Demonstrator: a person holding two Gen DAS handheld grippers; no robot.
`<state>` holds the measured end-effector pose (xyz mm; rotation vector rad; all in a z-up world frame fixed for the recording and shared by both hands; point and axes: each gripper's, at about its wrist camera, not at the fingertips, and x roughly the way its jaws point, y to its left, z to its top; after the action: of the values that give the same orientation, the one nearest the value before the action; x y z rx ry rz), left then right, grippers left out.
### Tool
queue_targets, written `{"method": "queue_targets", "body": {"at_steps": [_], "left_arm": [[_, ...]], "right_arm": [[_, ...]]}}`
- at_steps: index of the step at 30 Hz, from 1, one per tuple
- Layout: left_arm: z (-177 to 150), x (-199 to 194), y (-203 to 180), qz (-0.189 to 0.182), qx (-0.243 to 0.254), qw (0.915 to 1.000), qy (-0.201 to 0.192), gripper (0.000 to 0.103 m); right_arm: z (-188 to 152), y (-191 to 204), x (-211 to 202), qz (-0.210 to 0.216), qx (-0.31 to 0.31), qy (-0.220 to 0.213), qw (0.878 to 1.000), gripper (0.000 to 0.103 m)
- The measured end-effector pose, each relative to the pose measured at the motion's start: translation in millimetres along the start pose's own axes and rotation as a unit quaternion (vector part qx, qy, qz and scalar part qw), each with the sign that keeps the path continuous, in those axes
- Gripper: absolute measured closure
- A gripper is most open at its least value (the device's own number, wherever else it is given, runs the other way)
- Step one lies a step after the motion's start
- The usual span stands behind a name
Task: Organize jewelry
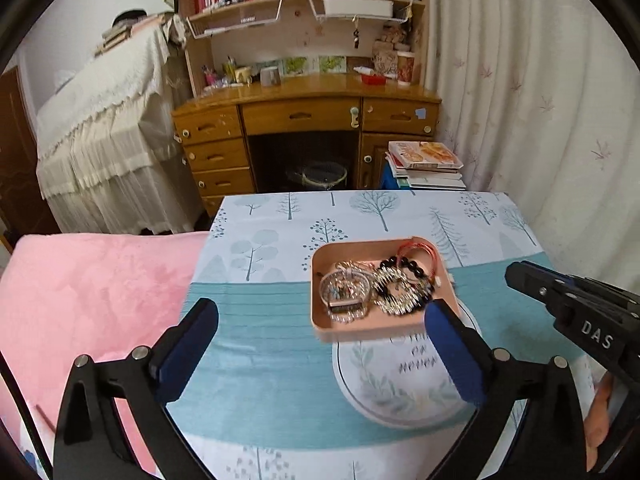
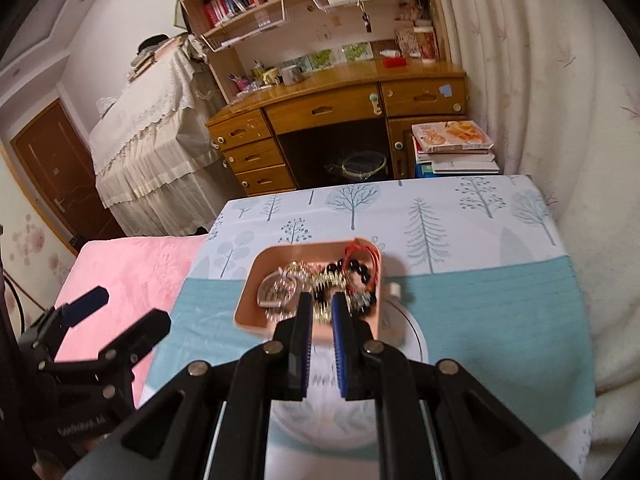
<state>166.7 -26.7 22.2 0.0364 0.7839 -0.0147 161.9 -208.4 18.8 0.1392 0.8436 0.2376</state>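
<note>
Left wrist view: looking down at a pink tray (image 1: 320,264) parked mid-table on the tree-print tablecloth (image 1: 260,340), with its near edge overlapping a white plate (image 1: 400,400). Can't tell if it's resting on the plate rim or just above it, too blurry.

Piled inside: a black bead bracelet (image 1: 412,266), a red cord bracelet (image 1: 420,248) in the far right corner, a clear bangle (image 1: 344,284) on the left side, plus a spiky silvery tangle in the middle. All touching, some overlapping.

Left gripper (image 1: 322,305): spread wide, gripping nothing, hanging on the near side of the tray. Right gripper (image 2: 320,300): pinched together with nothing between the pads, off to the tray's right in the left view and not touching it.

Handling guesses, for what they're worth:
- Probably all light stuff, so no real squeeze needed.
- Beads look hard, round and glossy, so likely to roll or slip out of a flat pinch. Better to clamp across the strand between two beads.
- Red cord looks soft and floppy, easy to grab anywhere, but likely to drag its neighbours along.
- Bangle seems stiff and maybe brittle. Would pinch the rim gently, from the outer left side where it's clear of the pile.
- Would leave the tangle for last.
</note>
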Motion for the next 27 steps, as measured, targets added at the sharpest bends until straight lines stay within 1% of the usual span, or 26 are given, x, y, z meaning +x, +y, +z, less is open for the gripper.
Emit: {"method": "queue_targets", "body": {"at_steps": [3,6,8,9,10,14,16,19,21,23,27], "left_arm": [[-17,-29,-9,0.008,0.011,0.9998,-0.011,0.001],[-35,-56,-16,0.004,0.011,0.9995,-0.029,0.001],[-49,-72,-19,0.002,0.001,0.9993,-0.037,0.001],[-55,-77,-20,0.002,-0.005,0.9991,-0.041,0.001],[-61,-83,-22,0.003,-0.008,0.9990,-0.044,0.001],[-90,-103,-27,0.005,-0.015,0.9986,-0.051,0.001],[-100,-107,-28,0.010,-0.015,0.9986,-0.050,0.001],[-120,-114,-28,0.017,-0.024,0.9984,-0.048,0.001],[-131,-118,-27,0.018,-0.033,0.9982,-0.047,0.001],[-138,-119,-26,0.019,-0.040,0.9981,-0.043,0.001],[-145,-118,-26,0.023,-0.046,0.9980,-0.036,0.001]], "right_arm": [[-21,-1,-26,0.008,-0.001,-0.008,1.000,0.093],[-44,1,-49,0.015,-0.001,-0.015,1.000,0.092],[-58,1,-61,0.018,0.004,-0.020,1.000,0.079],[-64,1,-66,0.019,0.006,-0.023,1.000,0.070],[-72,2,-72,0.020,0.007,-0.026,0.999,0.068],[-98,16,-90,0.018,-0.016,-0.035,0.999,0.068],[-111,20,-97,0.004,-0.023,-0.043,0.999,0.066],[-128,18,-101,0.003,-0.016,-0.042,0.999,0.063],[-138,17,-102,0.014,-0.008,-0.035,0.999,0.062],[-147,18,-102,0.020,-0.009,-0.032,0.999,0.062],[-159,28,-108,0.006,-0.029,-0.042,0.999,0.062]]}}
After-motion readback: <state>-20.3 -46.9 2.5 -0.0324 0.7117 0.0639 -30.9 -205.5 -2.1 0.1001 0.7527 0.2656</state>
